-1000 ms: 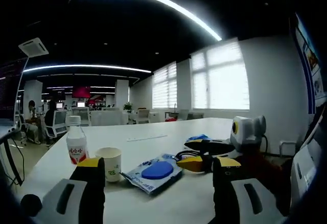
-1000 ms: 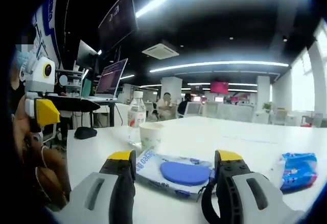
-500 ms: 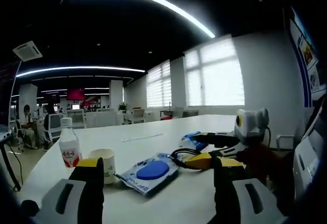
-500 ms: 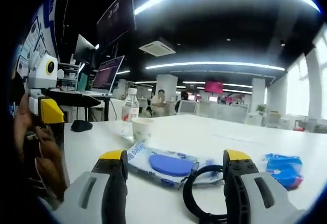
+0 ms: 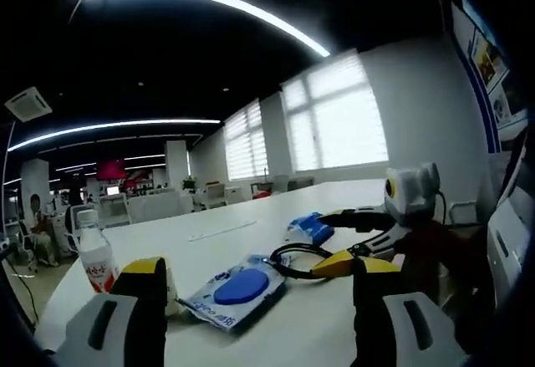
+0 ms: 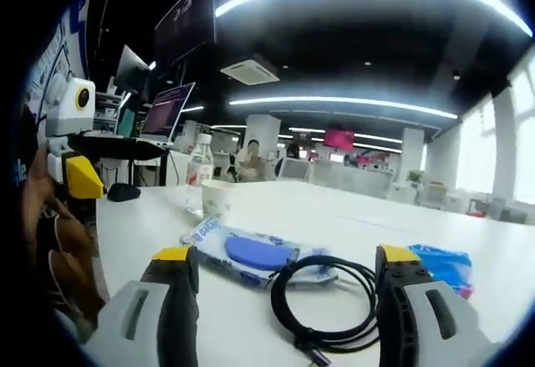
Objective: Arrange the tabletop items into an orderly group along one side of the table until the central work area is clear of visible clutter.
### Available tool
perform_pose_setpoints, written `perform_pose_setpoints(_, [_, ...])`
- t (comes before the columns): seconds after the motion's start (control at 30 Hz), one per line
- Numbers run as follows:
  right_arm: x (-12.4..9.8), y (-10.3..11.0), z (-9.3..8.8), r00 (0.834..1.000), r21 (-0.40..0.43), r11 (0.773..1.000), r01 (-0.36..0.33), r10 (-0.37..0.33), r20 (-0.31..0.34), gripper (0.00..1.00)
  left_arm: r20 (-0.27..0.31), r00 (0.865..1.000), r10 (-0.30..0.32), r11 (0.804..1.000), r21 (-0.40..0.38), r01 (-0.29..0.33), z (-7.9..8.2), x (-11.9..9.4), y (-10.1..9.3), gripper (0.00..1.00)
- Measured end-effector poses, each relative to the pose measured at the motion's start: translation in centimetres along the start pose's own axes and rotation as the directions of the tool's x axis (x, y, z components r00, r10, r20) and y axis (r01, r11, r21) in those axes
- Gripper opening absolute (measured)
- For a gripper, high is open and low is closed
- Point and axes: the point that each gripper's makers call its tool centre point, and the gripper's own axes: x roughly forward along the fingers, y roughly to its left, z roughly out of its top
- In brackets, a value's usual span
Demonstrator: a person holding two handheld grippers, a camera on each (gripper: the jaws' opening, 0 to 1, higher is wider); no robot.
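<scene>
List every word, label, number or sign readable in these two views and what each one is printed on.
None can be read in full.
Wipes pack: blue lettering along its near edge, too distorted to quote.
Water bottle: red label with characters, too small to read.
Wall posters: print and pictures, blurred.
Laptop screen: lines of text, too small.
Blue packet: no legible print.

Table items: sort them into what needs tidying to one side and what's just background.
To tidy:
black cable coil
wet-wipes pack
blue packet
paper cup
water bottle

Background:
laptop
black mouse
office chairs
windows
</scene>
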Motion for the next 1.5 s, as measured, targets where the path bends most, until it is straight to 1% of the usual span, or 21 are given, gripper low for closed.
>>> perform_pose_setpoints(0.13, [-0.4, -0.6, -0.4, 1.000, -0.004, 1.000, 0.014, -0.014, -0.007, 0.85, -0.003, 1.000, 0.001, 1.000, 0.023, -0.001, -0.3, 0.7, -0.1, 0.94])
perform_pose_setpoints(0.27, [-0.6, -1.0, -0.8, 1.000, -0.007, 1.000, 0.013, -0.014, -0.016, 0.85, 0.017, 0.999, -0.027, 0.998, 0.062, 0.026, -0.3, 1.7, -0.7, 0.94])
perform_pose_setpoints(0.37, [-0.8, -1.0, -1.4, 1.000, 0.001, 1.000, 0.000, 0.000, -0.023, 0.86, 0.004, 0.999, -0.048, 0.995, 0.087, 0.047, -0.8, 2.9, -1.1, 0.94])
perform_pose_setpoints(0.43, [-0.8, -1.0, -2.0, 0.999, 0.007, 1.000, -0.007, 0.007, -0.039, 0.86, -0.009, 0.998, -0.055, 0.994, 0.095, 0.056, -1.2, 3.4, -1.3, 0.94])
perform_pose_setpoints(0.57, [-1.0, -1.3, -2.6, 0.998, 0.005, 1.000, 0.004, -0.003, -0.055, 0.85, -0.036, 0.998, -0.044, 0.994, 0.098, 0.048, -2.0, 4.2, -1.3, 0.94])
perform_pose_setpoints(0.7, [-1.2, -1.8, -2.9, 0.998, 0.002, 1.000, 0.008, -0.008, -0.058, 0.86, -0.033, 0.998, -0.053, 0.993, 0.102, 0.056, -2.3, 4.7, -1.4, 0.94])
perform_pose_setpoints(0.8, [-1.4, -2.2, -3.4, 0.998, 0.019, 1.000, 0.013, -0.011, -0.062, 0.86, -0.050, 0.996, -0.068, 0.988, 0.135, 0.075, -2.4, 5.2, -1.7, 0.94])
perform_pose_setpoints(0.87, [-1.5, -2.4, -3.6, 0.998, 0.026, 1.000, 0.014, -0.012, -0.063, 0.86, -0.072, 0.994, -0.081, 0.984, 0.151, 0.092, -2.7, 5.7, -1.9, 0.94])
perform_pose_setpoints(0.93, [-1.6, -2.7, -4.2, 0.997, 0.034, 0.999, 0.016, -0.014, -0.082, 0.86, -0.087, 0.990, -0.107, 0.979, 0.164, 0.120, -3.0, 6.4, -2.2, 0.94])
perform_pose_setpoints(1.0, [-1.8, -3.1, -4.4, 0.996, 0.042, 0.999, 0.024, -0.020, -0.085, 0.85, -0.121, 0.983, -0.142, 0.974, 0.160, 0.160, -3.6, 7.0, -2.7, 0.93])
perform_pose_setpoints(1.1, [-2.1, -3.4, -4.7, 0.996, 0.056, 0.998, 0.024, -0.019, -0.083, 0.85, -0.132, 0.975, -0.178, 0.966, 0.166, 0.199, -3.7, 8.1, -3.1, 0.93])
perform_pose_setpoints(1.13, [-2.1, -3.4, -4.8, 0.996, 0.057, 0.998, 0.022, -0.017, -0.085, 0.85, -0.132, 0.974, -0.186, 0.963, 0.172, 0.207, -3.7, 8.3, -3.2, 0.93])
perform_pose_setpoints(1.2, [-2.1, -3.6, -5.0, 0.996, 0.059, 0.998, 0.021, -0.016, -0.092, 0.85, -0.151, 0.969, -0.194, 0.959, 0.179, 0.220, -3.7, 9.1, -3.4, 0.93])
perform_pose_setpoints(1.27, [-2.2, -3.7, -5.1, 0.996, 0.057, 0.998, 0.017, -0.012, -0.092, 0.85, -0.150, 0.966, -0.210, 0.953, 0.186, 0.237, -3.6, 9.5, -3.8, 0.93])
perform_pose_setpoints(1.4, [-2.1, -3.9, -5.4, 0.996, 0.089, 0.996, 0.020, -0.012, -0.092, 0.83, -0.107, 0.964, -0.241, 0.949, 0.183, 0.258, -3.3, 10.9, -4.1, 0.92])
perform_pose_setpoints(1.43, [-2.0, -3.9, -5.5, 0.996, 0.092, 0.996, 0.018, -0.009, -0.092, 0.84, -0.115, 0.959, -0.259, 0.943, 0.184, 0.277, -3.4, 11.1, -4.2, 0.92])
perform_pose_setpoints(1.5, [-1.9, -3.8, -5.7, 0.995, 0.092, 0.996, 0.010, -0.002, -0.097, 0.84, -0.121, 0.955, -0.271, 0.937, 0.193, 0.290, -3.5, 11.5, -4.3, 0.92])
